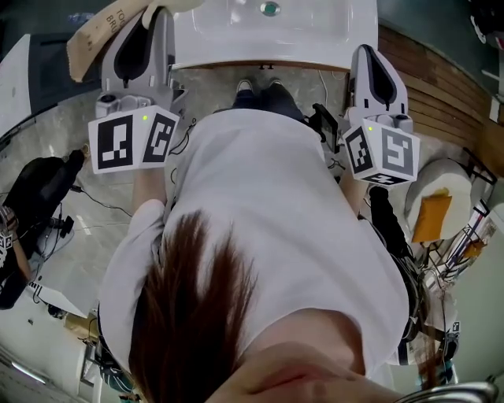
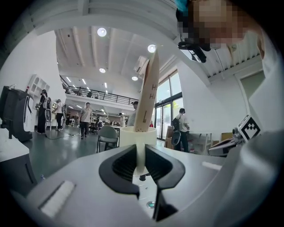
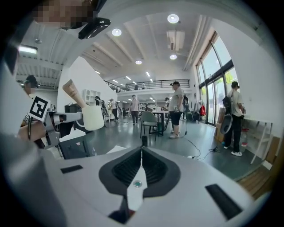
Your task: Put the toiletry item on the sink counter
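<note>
The toiletry item is a tan tube (image 1: 93,35) with a white cap (image 2: 137,135). My left gripper (image 2: 140,160) is shut on the white end below the cap, and the tan body (image 2: 147,95) stands up from the jaws. In the head view the left gripper (image 1: 154,17) reaches the near left corner of the white sink counter (image 1: 315,43). In the right gripper view the tube (image 3: 73,94) and its cap (image 3: 93,117) show at the left. My right gripper (image 3: 141,150) is shut with nothing in it, and its body (image 1: 376,83) is just short of the counter's right front corner.
The basin's drain (image 1: 270,8) lies at the top edge. A black bag (image 1: 35,189) and cables lie on the floor at the left. A white seat with a yellow envelope (image 1: 432,214) stands at the right. People and a chair (image 2: 107,135) stand in the hall behind.
</note>
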`<state>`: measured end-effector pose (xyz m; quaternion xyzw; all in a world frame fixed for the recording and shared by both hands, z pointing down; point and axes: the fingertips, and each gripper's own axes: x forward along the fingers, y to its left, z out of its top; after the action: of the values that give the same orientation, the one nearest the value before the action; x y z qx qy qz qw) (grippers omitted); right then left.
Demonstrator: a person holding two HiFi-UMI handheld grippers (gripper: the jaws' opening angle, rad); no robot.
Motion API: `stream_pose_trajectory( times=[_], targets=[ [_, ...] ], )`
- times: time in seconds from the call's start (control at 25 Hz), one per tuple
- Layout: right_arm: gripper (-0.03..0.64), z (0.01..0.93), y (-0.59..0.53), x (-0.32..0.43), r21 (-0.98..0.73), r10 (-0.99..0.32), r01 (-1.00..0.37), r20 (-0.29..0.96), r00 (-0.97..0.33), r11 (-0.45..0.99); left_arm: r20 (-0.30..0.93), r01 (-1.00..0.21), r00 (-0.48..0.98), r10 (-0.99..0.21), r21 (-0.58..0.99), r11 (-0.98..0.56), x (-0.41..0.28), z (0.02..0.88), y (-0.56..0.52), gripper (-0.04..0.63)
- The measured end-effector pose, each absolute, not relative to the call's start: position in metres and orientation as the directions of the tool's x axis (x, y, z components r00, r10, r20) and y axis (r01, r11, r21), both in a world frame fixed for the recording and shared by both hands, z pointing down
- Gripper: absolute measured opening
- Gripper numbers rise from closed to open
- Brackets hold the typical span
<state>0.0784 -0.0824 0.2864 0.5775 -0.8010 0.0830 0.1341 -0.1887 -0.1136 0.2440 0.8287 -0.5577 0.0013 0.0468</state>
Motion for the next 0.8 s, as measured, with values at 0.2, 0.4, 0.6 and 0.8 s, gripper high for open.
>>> stream_pose_trajectory(
  times=[0.2, 0.4, 0.6, 0.8],
  targets=[
    [0.011, 0.284, -0.095, 0.078, 0.022, -0.89, -0.937, 0.323, -0.322, 0.347, 0.063, -0.935, 0.349, -0.935, 0.084, -0.343, -0.19, 0.244, -0.119, 0.049],
    [0.011, 0.294, -0.124, 0.093, 0.017, -0.872, -0.923, 0.336, -0.357, 0.384, 0.081, -0.951, 0.304, -0.949, 0.088, -0.297, -0.178, 0.256, -0.139, 0.049],
    [0.011, 0.293, -0.155, 0.095, 0.012, -0.857, -0.91, 0.339, -0.387, 0.416, 0.084, -0.963, 0.261, -0.962, 0.087, -0.254, -0.179, 0.255, -0.163, 0.049],
    [0.011, 0.291, -0.193, 0.099, 0.011, -0.836, -0.884, 0.33, -0.438, 0.467, 0.075, -0.976, 0.209, -0.975, 0.079, -0.203, -0.174, 0.251, -0.182, 0.048]
  ],
)
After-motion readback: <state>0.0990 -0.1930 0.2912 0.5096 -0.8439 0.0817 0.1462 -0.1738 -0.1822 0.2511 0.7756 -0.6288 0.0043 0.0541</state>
